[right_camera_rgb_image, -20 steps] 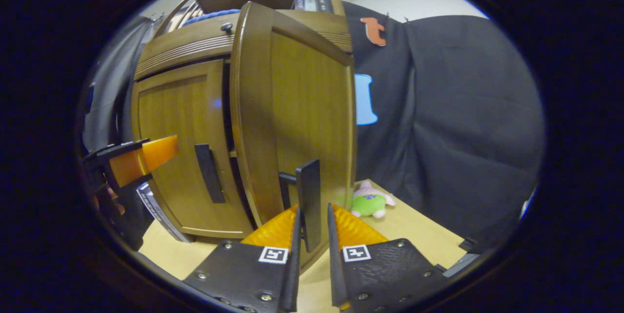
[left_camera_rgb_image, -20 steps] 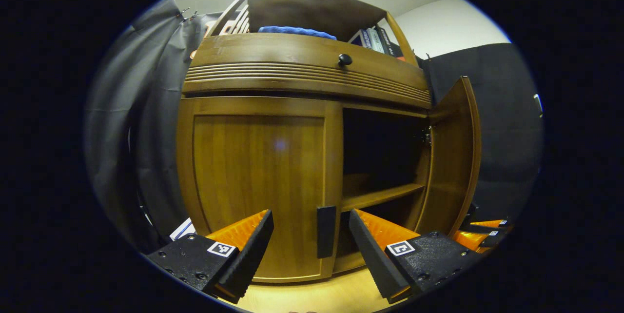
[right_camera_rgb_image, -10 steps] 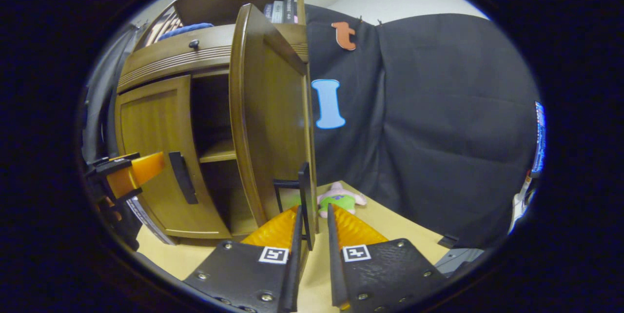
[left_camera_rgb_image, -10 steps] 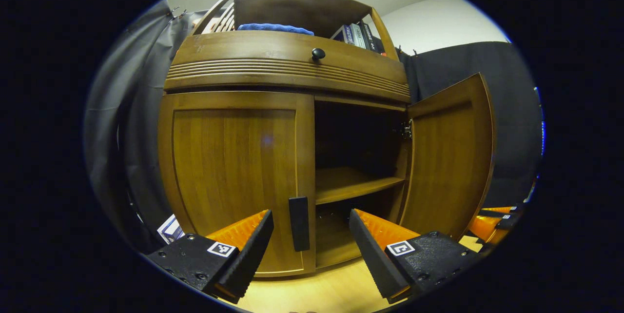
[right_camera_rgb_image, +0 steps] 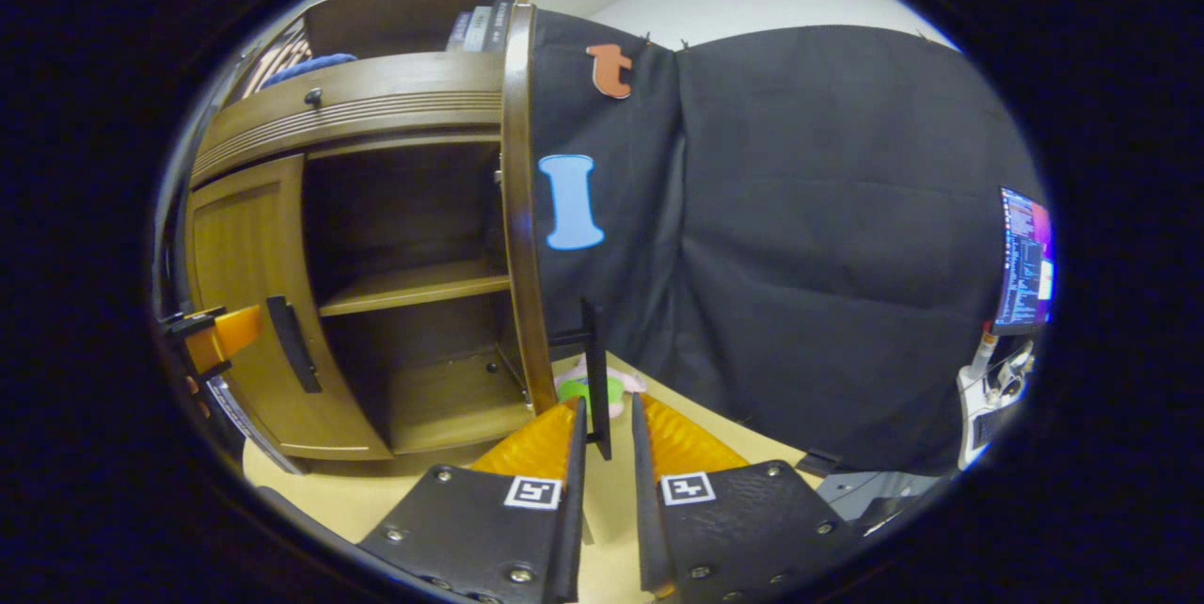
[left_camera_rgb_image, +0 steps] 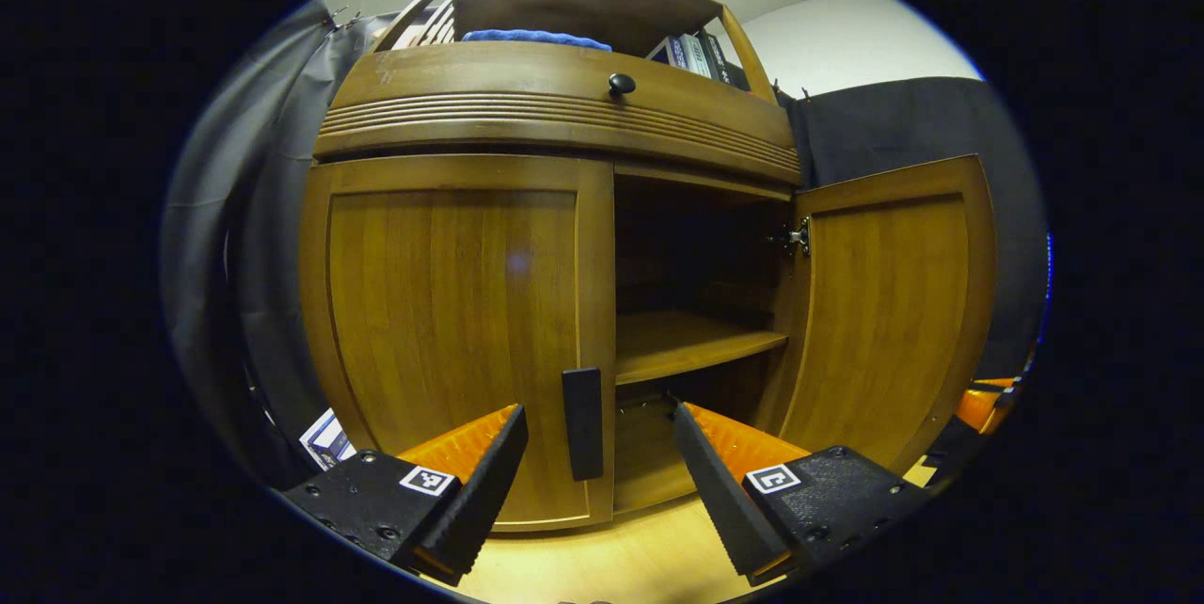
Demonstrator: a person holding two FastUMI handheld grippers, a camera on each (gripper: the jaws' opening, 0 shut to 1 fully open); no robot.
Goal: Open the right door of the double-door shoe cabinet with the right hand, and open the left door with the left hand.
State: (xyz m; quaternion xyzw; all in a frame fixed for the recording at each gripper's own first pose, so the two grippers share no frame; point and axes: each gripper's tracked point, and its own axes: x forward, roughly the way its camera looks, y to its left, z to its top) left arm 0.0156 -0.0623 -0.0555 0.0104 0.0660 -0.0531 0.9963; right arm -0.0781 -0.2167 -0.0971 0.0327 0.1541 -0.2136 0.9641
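Leftmost, in the left gripper view, the left door [left_camera_rgb_image: 451, 341] of the shoe cabinet [left_camera_rgb_image: 564, 105] sits shut and flush with the frame, its dark vertical handle [left_camera_rgb_image: 582, 423] standing on the door's inner edge. The left gripper [left_camera_rgb_image: 600, 468] hangs just short of that handle with its jaws wide, one finger to each side of it and neither touching; the spread looks set to take the handle between them, so this door seems the step not yet done. A flat packet [left_camera_rgb_image: 326, 439] leans beside the cabinet's left foot on the counter [left_camera_rgb_image: 611, 566], near the path the door would sweep, and may get brushed.

Next comes the open bay, where a bare shelf [left_camera_rgb_image: 691, 341] and a dark floor below it show.

Further right, the right door [left_camera_rgb_image: 894, 312] stands swung far out on its hinge [left_camera_rgb_image: 798, 235], its inner face towards the camera. In the right gripper view that door is seen edge-on [right_camera_rgb_image: 520, 237], and the right gripper [right_camera_rgb_image: 602, 439] has its jaws narrow, closed on the right door handle [right_camera_rgb_image: 591, 369], which is why the door holds at this angle. Beyond the door's edge a small plush toy [right_camera_rgb_image: 593, 389] lies on the counter just before the black curtain [right_camera_rgb_image: 828, 246], so little room is left for further swing. A lit monitor [right_camera_rgb_image: 1023, 261] stands at the far right.
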